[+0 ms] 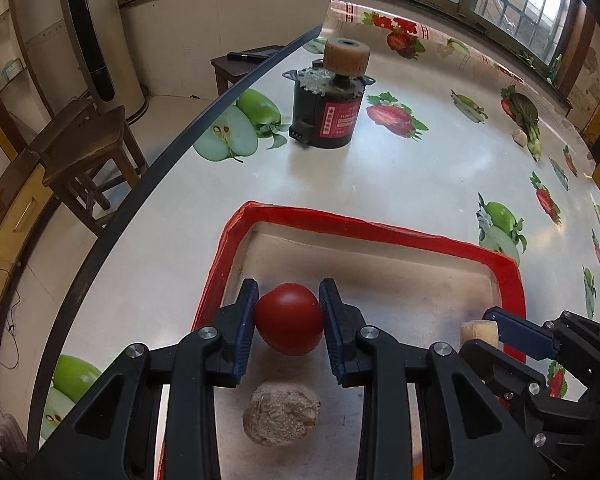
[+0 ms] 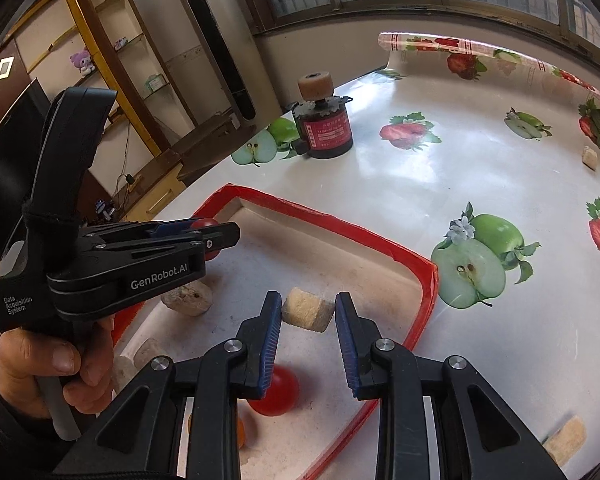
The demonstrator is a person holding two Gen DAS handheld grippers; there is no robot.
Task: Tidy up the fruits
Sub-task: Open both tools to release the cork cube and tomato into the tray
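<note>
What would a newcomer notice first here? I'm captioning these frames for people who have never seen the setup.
The red tomato clamped between the left tongs, held over the red-rimmed tray, draws the eye first. Next come the right tongs, bracketing a pale beige chunk inside the same tray, touching it on one side only. Beyond the tray, a black motor with a red label stands on the fruit-print tablecloth.

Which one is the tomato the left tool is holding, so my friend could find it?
Find the red-rimmed tray on the fruit-print table. Near its far left corner, the left tool pinches a tomato between its blue pads. It is round, smooth and red, unlike the rough beige lump lying just in front of it.
</note>
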